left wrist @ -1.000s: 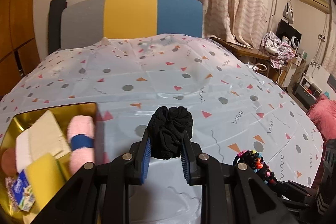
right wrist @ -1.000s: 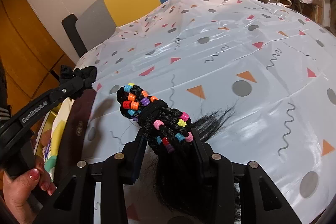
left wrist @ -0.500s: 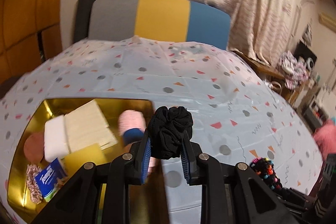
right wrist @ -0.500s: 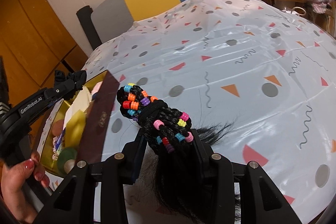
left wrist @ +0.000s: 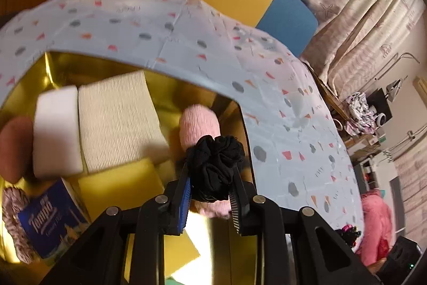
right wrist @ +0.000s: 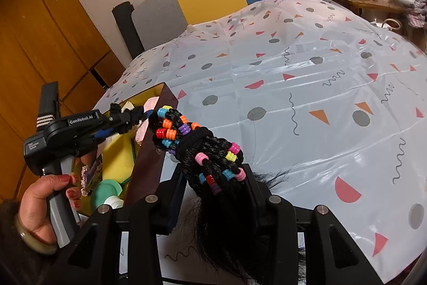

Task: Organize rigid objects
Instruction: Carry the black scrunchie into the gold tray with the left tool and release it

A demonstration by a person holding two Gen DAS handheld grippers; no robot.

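Scrunchie (left wrist: 215,162), pinched in our left jaws, hangs above the crowded gold box (left wrist: 170,87); our right jaws clamp the beaded hairpiece (right wrist: 202,151) over open bed (right wrist: 307,87). Box's near edge is cut off.

Pink roll (left wrist: 198,122) partly hidden behind black scrunchie (left wrist: 214,164); sponges (left wrist: 57,131) motion-blurred; braid (right wrist: 213,164) tail cut off.

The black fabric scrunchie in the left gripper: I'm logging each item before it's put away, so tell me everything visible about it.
The black fabric scrunchie is a bunched ring of soft, matte, gathered cloth with ruffled folds. It is pinched between the two fingers of the left gripper, its upper half bulging above the pads. It hangs over the gold-lined open box, just in front of a pink fluffy roll; whether it touches the roll is unclear. In the right wrist view it shows only as a small dark clump.
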